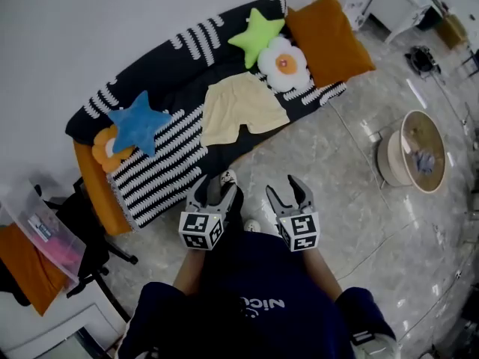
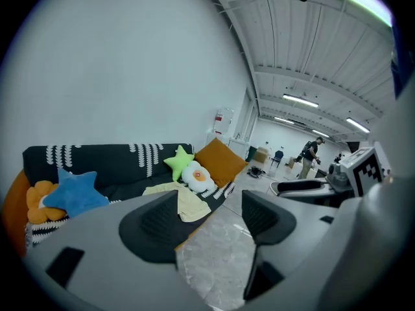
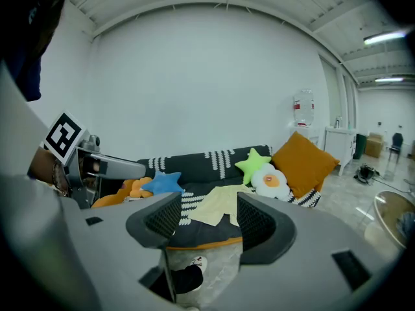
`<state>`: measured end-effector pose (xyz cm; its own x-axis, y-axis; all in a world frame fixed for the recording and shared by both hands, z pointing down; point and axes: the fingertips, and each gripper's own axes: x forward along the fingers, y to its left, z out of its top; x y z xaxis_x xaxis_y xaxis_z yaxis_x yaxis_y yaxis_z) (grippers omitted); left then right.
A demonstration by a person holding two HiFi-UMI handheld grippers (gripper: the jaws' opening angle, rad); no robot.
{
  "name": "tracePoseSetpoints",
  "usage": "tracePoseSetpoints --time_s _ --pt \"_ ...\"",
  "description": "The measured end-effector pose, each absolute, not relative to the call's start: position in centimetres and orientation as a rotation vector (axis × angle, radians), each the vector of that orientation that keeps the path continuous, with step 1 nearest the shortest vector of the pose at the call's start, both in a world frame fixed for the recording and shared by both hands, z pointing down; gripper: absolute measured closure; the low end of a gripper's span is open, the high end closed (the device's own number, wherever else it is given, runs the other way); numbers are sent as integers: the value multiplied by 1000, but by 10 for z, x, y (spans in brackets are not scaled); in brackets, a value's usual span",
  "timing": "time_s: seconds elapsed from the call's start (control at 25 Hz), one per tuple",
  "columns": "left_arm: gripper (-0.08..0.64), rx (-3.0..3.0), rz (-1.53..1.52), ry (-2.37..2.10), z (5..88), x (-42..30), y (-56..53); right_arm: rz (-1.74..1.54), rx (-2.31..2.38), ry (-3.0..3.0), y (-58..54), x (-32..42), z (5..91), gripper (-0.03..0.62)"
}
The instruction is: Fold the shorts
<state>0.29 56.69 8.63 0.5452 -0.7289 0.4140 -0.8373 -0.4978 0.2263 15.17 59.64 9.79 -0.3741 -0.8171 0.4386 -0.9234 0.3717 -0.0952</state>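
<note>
Pale yellow shorts (image 1: pixel 241 111) lie spread flat on the sofa (image 1: pixel 161 174), which has a black-and-white striped cover. Both grippers hang over the floor in front of the sofa, a good way short of the shorts. My left gripper (image 1: pixel 213 193) is open with nothing between its jaws, and my right gripper (image 1: pixel 290 193) beside it is open and empty too. The left gripper view has the shorts (image 2: pixel 185 203) beyond its gripper (image 2: pixel 211 216). From the right gripper view the shorts (image 3: pixel 220 206) show between and past the jaws of its gripper (image 3: pixel 209 216).
Cushions ring the shorts: a green star (image 1: pixel 258 34), a fried-egg cushion (image 1: pixel 283 64), an orange pillow (image 1: pixel 328 36), a blue star (image 1: pixel 138 123) and an orange flower (image 1: pixel 108 149). A round basket (image 1: pixel 419 152) stands on the floor at right, a black chair (image 1: pixel 90 230) at left.
</note>
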Motion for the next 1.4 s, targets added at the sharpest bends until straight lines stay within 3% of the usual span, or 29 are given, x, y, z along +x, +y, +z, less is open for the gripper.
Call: tracePoseSetpoints --time_s 0.44,0.84,1.4 --pt "253 2486 393 -1079 89 26 433 477 1666 -2199 489 167 89 328" --pt "265 2508 391 -1039 92 -7 324 440 1727 -2136 395 144 79 336" --pt "275 2486 494 -1101 113 -35 264 407 1647 -2209 303 142 76 347"
